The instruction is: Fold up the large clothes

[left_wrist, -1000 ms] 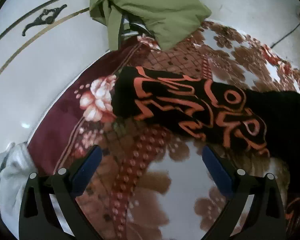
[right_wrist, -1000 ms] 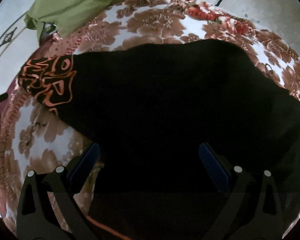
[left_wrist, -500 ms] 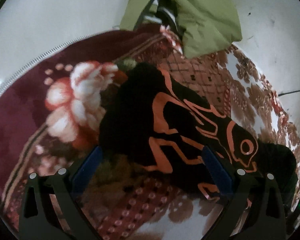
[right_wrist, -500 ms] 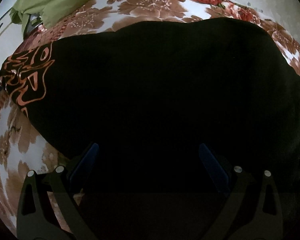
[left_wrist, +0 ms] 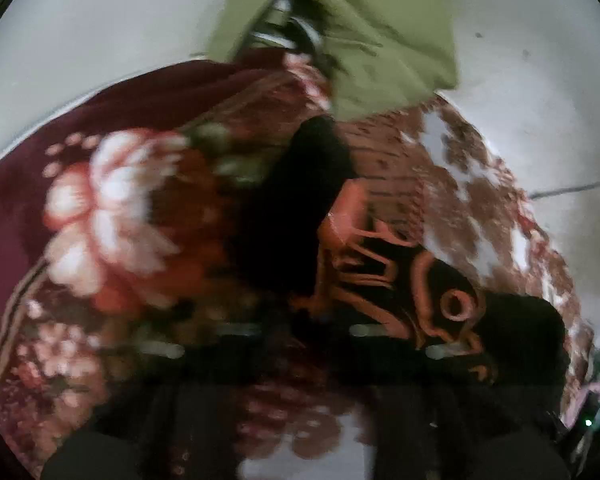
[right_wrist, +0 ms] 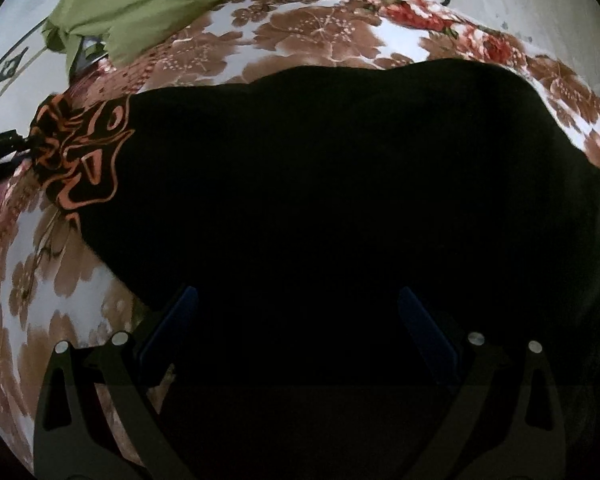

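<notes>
A large black garment (right_wrist: 340, 200) lies spread on a floral blanket (right_wrist: 320, 28). Its sleeve with an orange print (left_wrist: 400, 276) reaches out to the left. In the blurred left wrist view, the jaws of my left gripper (left_wrist: 300, 320) are closing, drawn near together with the sleeve's end between them. The right wrist view shows that gripper (right_wrist: 4, 144) at the left edge, with the printed sleeve (right_wrist: 80, 160) bunched at its tip. My right gripper (right_wrist: 296, 320) hangs open over the garment's dark body, its blue pads (right_wrist: 172, 328) wide apart and gripping nothing.
A green cloth (left_wrist: 360, 20) lies heaped at the blanket's far corner, also in the right wrist view (right_wrist: 152, 4). Pale floor (left_wrist: 80, 40) surrounds the blanket. A thin cable (left_wrist: 560, 190) runs across the floor on the right.
My left gripper came down onto the sleeve's end and its jaws went from wide open to nearly together, bunching the print. The right gripper stayed open over the garment.
</notes>
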`<state>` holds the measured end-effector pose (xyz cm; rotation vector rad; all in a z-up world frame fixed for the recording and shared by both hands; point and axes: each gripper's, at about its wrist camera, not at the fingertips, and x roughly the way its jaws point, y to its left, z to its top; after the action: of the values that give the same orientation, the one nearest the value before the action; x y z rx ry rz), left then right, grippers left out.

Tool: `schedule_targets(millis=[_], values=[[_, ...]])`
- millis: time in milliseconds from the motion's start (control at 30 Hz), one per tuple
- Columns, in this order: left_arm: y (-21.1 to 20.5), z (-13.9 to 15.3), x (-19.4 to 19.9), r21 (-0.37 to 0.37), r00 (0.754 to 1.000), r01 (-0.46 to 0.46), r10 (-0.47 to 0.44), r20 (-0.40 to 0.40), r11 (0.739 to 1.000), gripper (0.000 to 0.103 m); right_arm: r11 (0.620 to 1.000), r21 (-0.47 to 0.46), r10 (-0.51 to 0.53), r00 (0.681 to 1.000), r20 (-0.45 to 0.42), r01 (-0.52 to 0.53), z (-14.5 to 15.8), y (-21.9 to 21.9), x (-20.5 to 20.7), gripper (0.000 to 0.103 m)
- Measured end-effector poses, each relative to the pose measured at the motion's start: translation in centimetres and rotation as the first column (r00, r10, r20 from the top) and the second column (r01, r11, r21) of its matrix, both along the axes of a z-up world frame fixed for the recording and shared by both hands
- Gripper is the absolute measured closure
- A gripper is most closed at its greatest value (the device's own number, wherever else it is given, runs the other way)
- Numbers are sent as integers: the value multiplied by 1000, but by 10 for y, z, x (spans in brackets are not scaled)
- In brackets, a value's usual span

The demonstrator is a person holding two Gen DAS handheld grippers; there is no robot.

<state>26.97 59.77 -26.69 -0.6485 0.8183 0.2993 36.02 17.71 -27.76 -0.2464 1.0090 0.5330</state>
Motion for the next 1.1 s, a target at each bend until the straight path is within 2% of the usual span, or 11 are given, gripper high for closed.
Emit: schedule_targets(millis=[133,233,300,467,633,767,867,1000,1100], values=[[-18,24,3,45,998,43,-44,33,998,93,1000,15,15,1000,19,-15,18,-4,-18,5],[-28,40,5,41,997,53,-55,56,998,93,998,-17,55,997,47,-55,24,-1,-34,5],[-33,48,7,38,996,59,-62,62,998,93,996,-45,79,995,56,-76,22,2,-41,5],[-67,79,15,87,985,136,-144,92,987,93,995,-79,70,997,25,-68,7,2,-43,5],[-105,114,21,85,967,195,-206,150,977,94,994,-76,83,996,19,-82,-5,8,-41,5],[-148,147,33,93,939,259,-273,207,961,94,995,-65,80,997,-1,-80,-7,8,-43,5],[-181,167,44,69,918,303,-310,248,951,94,999,-4,44,999,2,-44,6,-3,-46,5],[-233,191,64,69,876,387,-390,284,920,94,1000,14,25,1000,15,-26,17,-16,-53,5],[-267,199,75,61,849,440,-437,298,896,94,1000,7,21,999,25,-21,21,-24,-58,5]])
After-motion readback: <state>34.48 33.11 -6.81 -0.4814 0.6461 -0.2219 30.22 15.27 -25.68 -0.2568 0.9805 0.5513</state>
